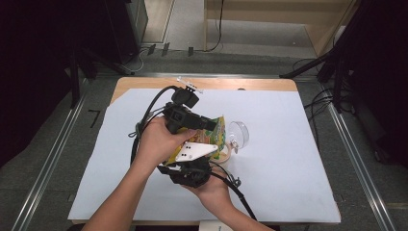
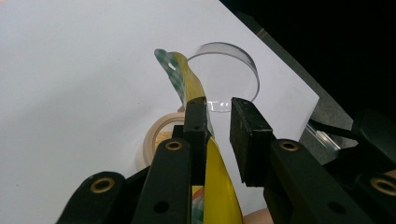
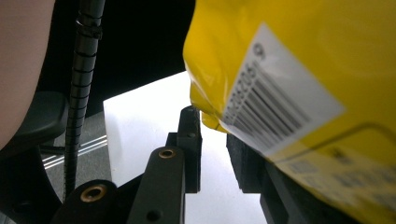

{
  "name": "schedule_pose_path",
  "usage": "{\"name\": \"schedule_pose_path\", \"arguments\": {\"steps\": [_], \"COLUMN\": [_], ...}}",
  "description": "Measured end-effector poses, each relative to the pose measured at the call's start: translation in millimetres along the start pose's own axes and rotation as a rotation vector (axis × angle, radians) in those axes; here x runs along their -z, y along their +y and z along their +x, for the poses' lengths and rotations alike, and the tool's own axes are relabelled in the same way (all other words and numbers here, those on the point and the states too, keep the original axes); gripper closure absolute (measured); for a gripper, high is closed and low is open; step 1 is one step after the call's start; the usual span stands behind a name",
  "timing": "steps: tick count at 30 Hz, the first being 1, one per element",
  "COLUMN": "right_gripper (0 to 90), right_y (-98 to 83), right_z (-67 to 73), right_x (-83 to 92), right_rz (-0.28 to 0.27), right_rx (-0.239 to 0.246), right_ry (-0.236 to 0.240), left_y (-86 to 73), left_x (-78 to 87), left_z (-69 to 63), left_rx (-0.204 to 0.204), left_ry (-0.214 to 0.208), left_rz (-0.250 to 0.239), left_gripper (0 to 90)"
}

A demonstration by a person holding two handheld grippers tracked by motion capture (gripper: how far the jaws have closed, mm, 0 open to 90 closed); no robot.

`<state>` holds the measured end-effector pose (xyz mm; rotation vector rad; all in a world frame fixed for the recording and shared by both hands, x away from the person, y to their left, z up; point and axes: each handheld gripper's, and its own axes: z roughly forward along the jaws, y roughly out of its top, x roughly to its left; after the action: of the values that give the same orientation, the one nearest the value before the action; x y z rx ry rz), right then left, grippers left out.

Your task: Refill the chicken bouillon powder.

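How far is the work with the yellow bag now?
Done: the yellow bag is raised off the table between both grippers. In hand: its edge runs between the left gripper pads, against one pad and with a gap to the other. The right gripper sits below the barcode corner, grip unclear. Left: the bag's top looks unopened, and the clear tub and tape roll lie beyond the jaws.

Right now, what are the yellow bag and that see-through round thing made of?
The yellow bag looks like thin, glossy plastic film: it shines, crinkles and carries a printed barcode label. The see-through round thing seems to be clear hard plastic, though it could be glass: the white table cover shows right through it and its rim glints.
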<state>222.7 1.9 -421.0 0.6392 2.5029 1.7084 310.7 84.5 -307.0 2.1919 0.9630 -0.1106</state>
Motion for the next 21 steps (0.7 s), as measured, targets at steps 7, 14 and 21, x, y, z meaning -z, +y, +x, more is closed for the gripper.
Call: {"name": "schedule_pose_path", "arguments": {"steps": [7,14,21], "right_gripper": [76.4,76.5,77.0], "right_y": [-0.2,0.5,-1.0], "right_z": [-0.7,0.0,-0.5], "right_x": [-0.1,-0.2,-0.3], "right_rz": [0.006,0.005,-0.001], "right_rx": [0.005,0.010,0.024], "right_ry": [-0.002,-0.001,-0.003], "left_y": [-0.2,-0.6,-0.8], "left_x": [-0.3,1.1,0.7], "left_z": [0.9,1.3,-0.9], "left_rx": [0.003,0.007,0.000], "left_ry": [-0.004,-0.008,0.000], "left_rz": [-0.001,-0.007,-0.006], "left_gripper": [77.0,76.9,76.9]}}
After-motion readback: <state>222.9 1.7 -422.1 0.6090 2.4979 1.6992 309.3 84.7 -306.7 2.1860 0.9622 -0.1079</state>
